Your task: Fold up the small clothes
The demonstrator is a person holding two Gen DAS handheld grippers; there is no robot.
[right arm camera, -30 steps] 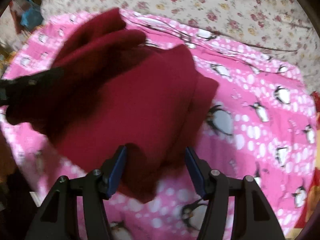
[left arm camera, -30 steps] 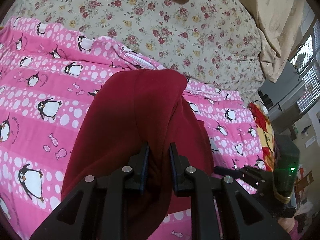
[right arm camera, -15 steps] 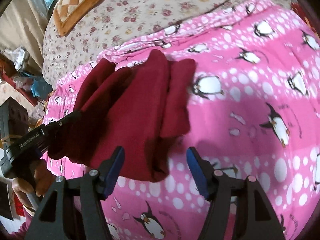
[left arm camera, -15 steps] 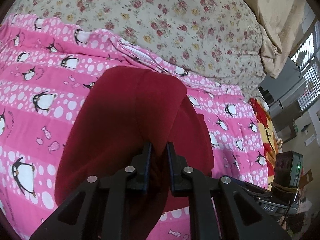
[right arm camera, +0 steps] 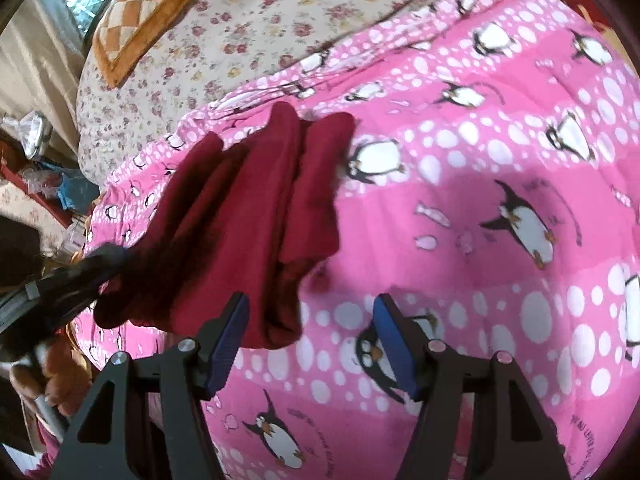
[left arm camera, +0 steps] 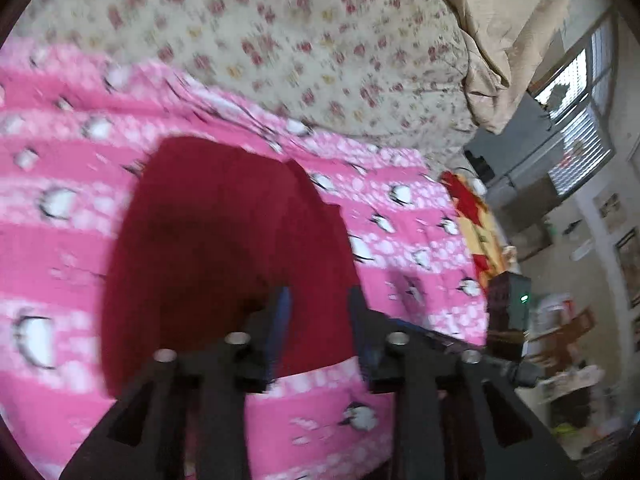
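One dark-red garment [right arm camera: 248, 216] lies folded on pink penguin blanket [right arm camera: 500, 184]. Left gripper [left arm camera: 318, 320] jaws just eased apart, cloth between, not pinched; right gripper [right arm camera: 312, 340] wide apart, empty. Soft, light, floppy — prob. best taken at near thick edge.

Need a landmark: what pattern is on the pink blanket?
Penguins and white dots on the pink blanket; right wrist view.
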